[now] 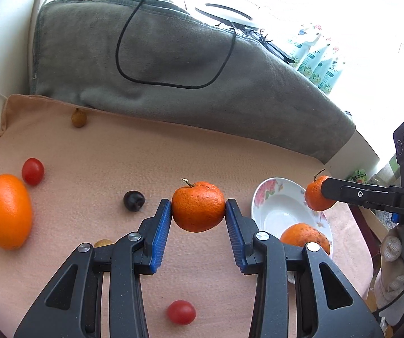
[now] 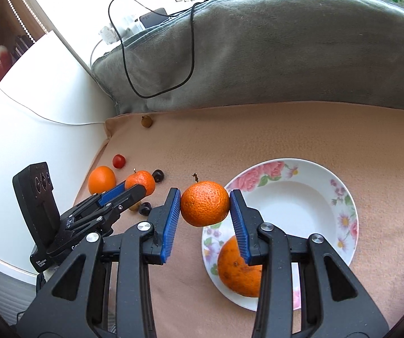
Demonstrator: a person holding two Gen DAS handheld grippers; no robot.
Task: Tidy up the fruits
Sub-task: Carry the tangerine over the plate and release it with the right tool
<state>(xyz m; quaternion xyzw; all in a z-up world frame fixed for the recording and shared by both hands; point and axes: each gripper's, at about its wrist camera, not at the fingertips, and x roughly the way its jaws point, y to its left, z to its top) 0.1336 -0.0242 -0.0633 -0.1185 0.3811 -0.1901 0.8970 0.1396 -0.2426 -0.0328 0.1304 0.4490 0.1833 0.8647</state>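
Note:
My left gripper [image 1: 198,207] is shut on a stemmed mandarin [image 1: 196,217], held clear above the peach cloth [image 1: 173,155]. Its blue pads [image 1: 162,225] press the fruit from both sides. My right gripper [image 2: 205,197] is shut on a second stemmed mandarin [image 2: 204,205], which hangs over the left rim of the flowered plate [image 2: 300,205]. A rougher orange [image 2: 238,270] lies in the plate's near part, half hidden by my right finger. From the left wrist, the right gripper [image 1: 321,194] with its mandarin [image 1: 316,197] is above the plate [image 1: 275,214].
On the cloth to the left lie a large orange [image 1: 7,211], a cherry tomato [image 1: 33,171], a dark cherry [image 1: 134,200] and a small brown fruit [image 1: 78,118]. Another tomato [image 1: 181,312] sits near me. A grey blanket [image 1: 159,64] with a black cable borders the far side.

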